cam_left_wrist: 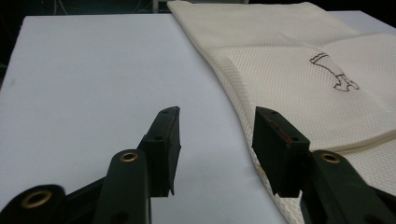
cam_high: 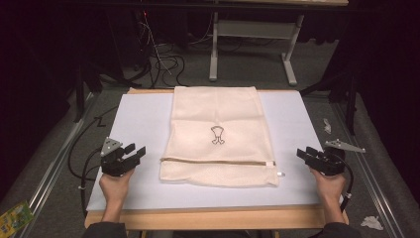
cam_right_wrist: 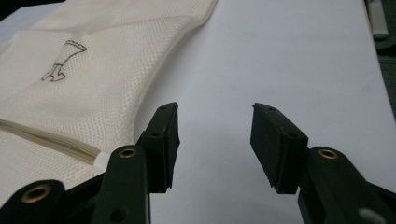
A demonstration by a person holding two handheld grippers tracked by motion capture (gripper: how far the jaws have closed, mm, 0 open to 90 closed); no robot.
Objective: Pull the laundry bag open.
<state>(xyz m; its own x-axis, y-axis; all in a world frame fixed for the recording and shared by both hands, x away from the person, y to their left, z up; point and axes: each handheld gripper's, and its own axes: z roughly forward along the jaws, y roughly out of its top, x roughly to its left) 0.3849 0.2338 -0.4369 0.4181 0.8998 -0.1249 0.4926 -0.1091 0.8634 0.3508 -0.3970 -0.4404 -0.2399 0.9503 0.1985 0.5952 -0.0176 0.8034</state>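
A cream mesh bag (cam_high: 218, 136) lies flat in the middle of the white table top (cam_high: 143, 119), with a small dark emblem (cam_high: 217, 135) on it and a zipper (cam_high: 218, 161) running across near its front end. My left gripper (cam_high: 134, 153) rests open at the bag's left, a short way from its edge. The bag (cam_left_wrist: 299, 74) lies ahead and to the right of the left gripper (cam_left_wrist: 215, 140). My right gripper (cam_high: 304, 154) rests open at the bag's right. Its jaws (cam_right_wrist: 215, 140) stand apart over bare table, with the bag (cam_right_wrist: 84, 79) and the white zipper end (cam_right_wrist: 100, 159) at their left.
A wooden edge (cam_high: 208, 218) runs along the table's front. Cables (cam_high: 163, 59) and a grey stand's legs (cam_high: 252, 49) are on the floor beyond the table. Metal rails (cam_high: 54, 163) run along both sides. A green packet (cam_high: 15, 215) lies on the floor at lower left.
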